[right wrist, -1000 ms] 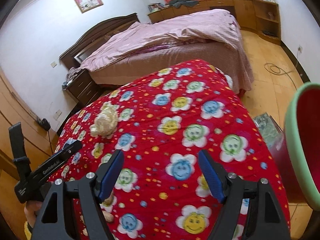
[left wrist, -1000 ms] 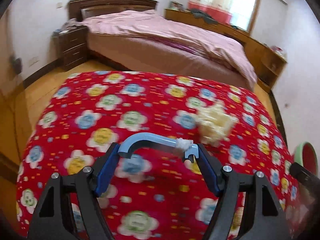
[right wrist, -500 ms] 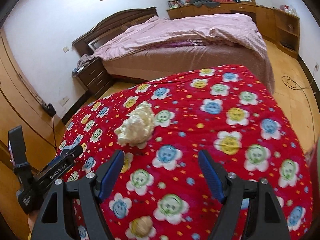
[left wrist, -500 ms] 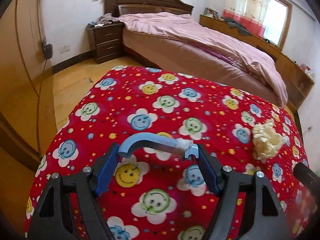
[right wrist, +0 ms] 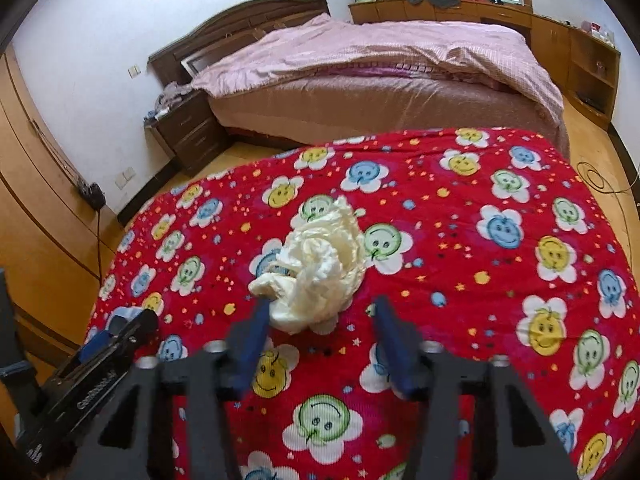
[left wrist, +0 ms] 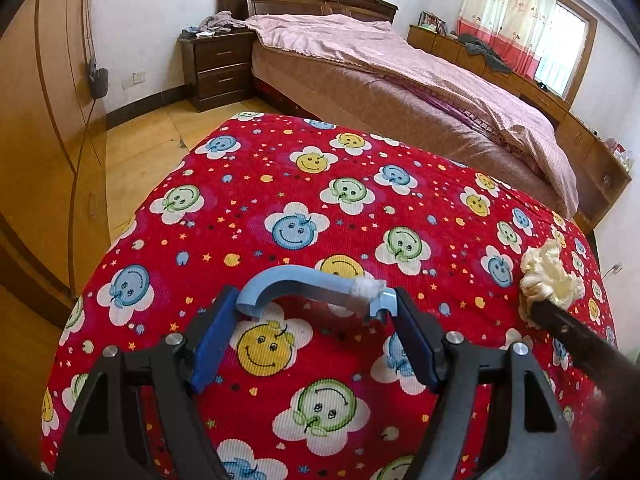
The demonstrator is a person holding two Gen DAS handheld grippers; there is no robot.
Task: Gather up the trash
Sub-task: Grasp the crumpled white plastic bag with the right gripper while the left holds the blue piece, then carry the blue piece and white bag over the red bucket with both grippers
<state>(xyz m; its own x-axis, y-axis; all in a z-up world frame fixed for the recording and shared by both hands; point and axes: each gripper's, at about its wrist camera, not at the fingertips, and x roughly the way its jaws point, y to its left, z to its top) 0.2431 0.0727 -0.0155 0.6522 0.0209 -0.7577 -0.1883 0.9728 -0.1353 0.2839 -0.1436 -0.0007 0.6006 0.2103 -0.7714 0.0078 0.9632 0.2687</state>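
Currently my right gripper (right wrist: 320, 312) jaws are closing around the crumpled paper wad (right wrist: 316, 276) on the red cloth surface (right wrist: 460, 288); an off-centre pinch may squeeze it out. Left gripper (left wrist: 316, 312) clamps a blue handle (left wrist: 304, 284).

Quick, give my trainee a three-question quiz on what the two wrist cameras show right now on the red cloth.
1. True or false: the left hand-held gripper is empty.
2. Which item lies between the right hand-held gripper fingers: A) crumpled paper wad, B) a green bowl, C) a sock?
3. Fill in: the wad rests on a red cloth printed with smiling ____.

Key
1. False: it holds a light blue handle crosswise, white wrap near one end.
2. A: the jaws are closing around it; the left finger touches its edge, the right one is clear.
3. Flowers.
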